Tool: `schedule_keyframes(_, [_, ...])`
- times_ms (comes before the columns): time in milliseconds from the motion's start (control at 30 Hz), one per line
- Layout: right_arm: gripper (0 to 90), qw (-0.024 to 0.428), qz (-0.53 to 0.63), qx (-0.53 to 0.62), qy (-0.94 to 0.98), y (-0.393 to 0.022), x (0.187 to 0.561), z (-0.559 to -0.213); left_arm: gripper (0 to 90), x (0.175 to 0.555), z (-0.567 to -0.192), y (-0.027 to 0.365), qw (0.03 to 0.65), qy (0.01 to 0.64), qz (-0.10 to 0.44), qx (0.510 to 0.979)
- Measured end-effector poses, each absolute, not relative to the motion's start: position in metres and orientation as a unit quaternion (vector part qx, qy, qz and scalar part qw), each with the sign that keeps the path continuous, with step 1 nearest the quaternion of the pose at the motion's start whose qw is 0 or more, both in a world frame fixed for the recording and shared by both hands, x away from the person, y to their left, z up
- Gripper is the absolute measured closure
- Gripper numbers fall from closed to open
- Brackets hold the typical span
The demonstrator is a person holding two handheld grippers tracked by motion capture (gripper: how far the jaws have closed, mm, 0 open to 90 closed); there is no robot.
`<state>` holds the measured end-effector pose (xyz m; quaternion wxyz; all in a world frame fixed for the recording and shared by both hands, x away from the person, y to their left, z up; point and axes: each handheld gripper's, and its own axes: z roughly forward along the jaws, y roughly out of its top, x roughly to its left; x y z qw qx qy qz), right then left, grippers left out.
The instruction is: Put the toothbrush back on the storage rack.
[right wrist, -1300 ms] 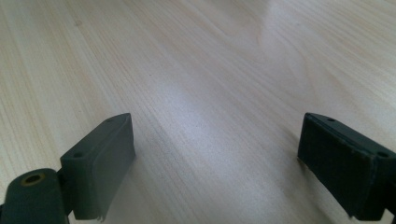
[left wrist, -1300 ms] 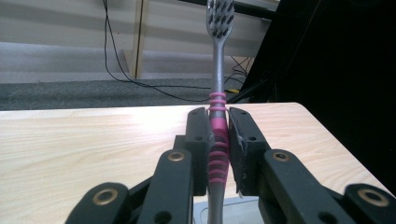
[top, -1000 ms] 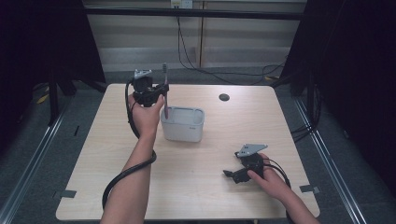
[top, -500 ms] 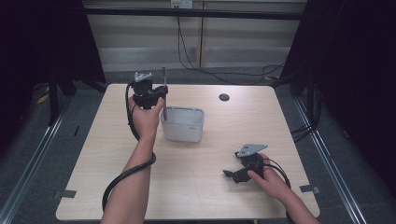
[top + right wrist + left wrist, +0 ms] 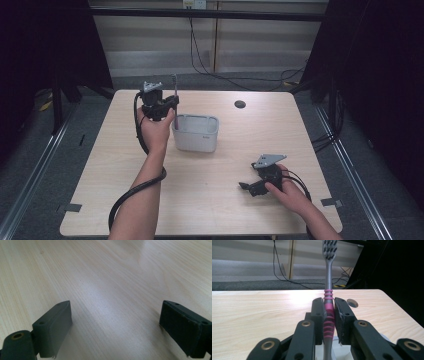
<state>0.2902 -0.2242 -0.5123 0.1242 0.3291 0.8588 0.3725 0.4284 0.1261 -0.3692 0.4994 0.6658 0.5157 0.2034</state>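
L gripper [image 5: 169, 104] raised over far-left part of table [image 5: 210, 200], jaws clenched on a toothbrush [image 5: 329, 312]. Pads grip the pink ribbed section of the handle; grey neck and bristle head stand upright above the jaws, handle's lower end drops toward a white bin [image 5: 196, 134] just below and to the right of the gripper. Bin sits on the table, left of centre, open top.

R gripper [image 5: 248, 187] rests low on the table at near right, well apart from bin. Jaws spread wide, released, w/ bare wood btwn the pads [image 5: 53, 326].
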Motion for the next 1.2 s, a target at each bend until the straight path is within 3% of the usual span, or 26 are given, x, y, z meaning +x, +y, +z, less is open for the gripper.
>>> schedule_keyframes(1200, [10.3,0.123,0.371,0.329,0.86,-0.224,0.29,-0.512,78.6,0.411,-0.386,0.127,0.485,0.514,0.203,0.678])
